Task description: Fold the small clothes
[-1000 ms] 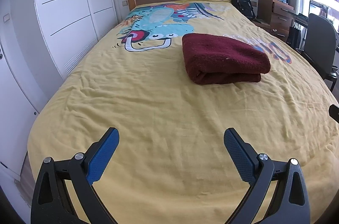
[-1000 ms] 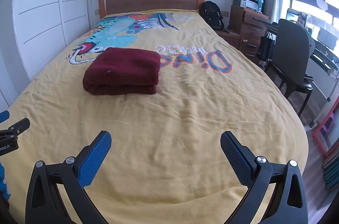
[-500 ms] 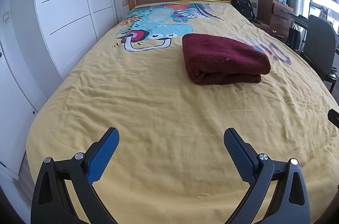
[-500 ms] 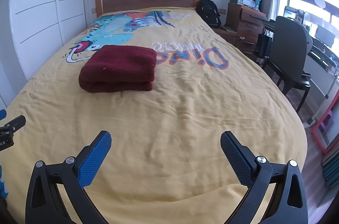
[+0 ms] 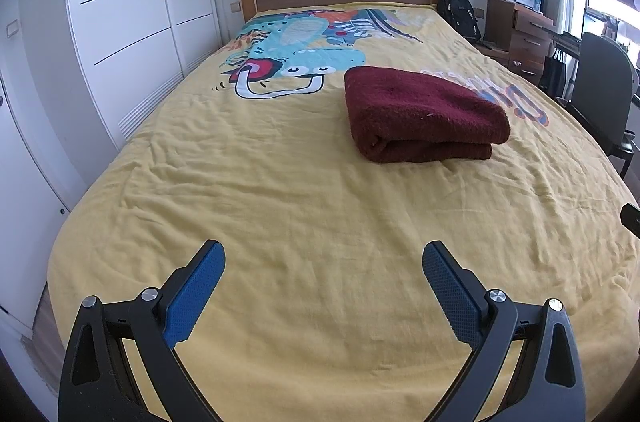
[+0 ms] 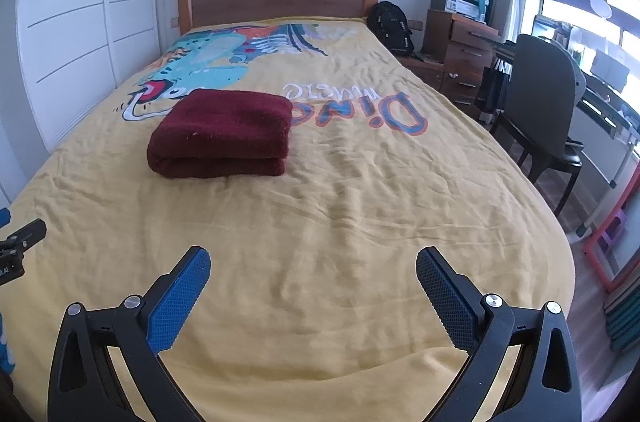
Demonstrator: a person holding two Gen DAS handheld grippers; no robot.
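So both sets of tongs are just hovering over the near end of the bed (image 5: 280, 206), fingers spread wide apart and gripping nothing. The left tongs (image 5: 323, 296) have the folded maroon towel (image 5: 420, 110) well ahead and off to their right; the right tongs (image 6: 312, 298) see the same towel (image 6: 224, 134) well ahead and off to their left. It's a neat folded stack lying flat on the yellow bedspread, not touching either set of tongs, and it sits just in front of the cartoon dino print (image 5: 288, 62). The blue pads (image 5: 196, 296) on the left tongs and the ones on the right (image 6: 178, 302) are over bare, wrinkled bedspread. At the left edge of the right wrist view a bit of the left tool pokes in. Beyond the towel is the wooden headboard (image 6: 280, 0), and a dark chair (image 6: 540, 90) stands to the right of the bed.
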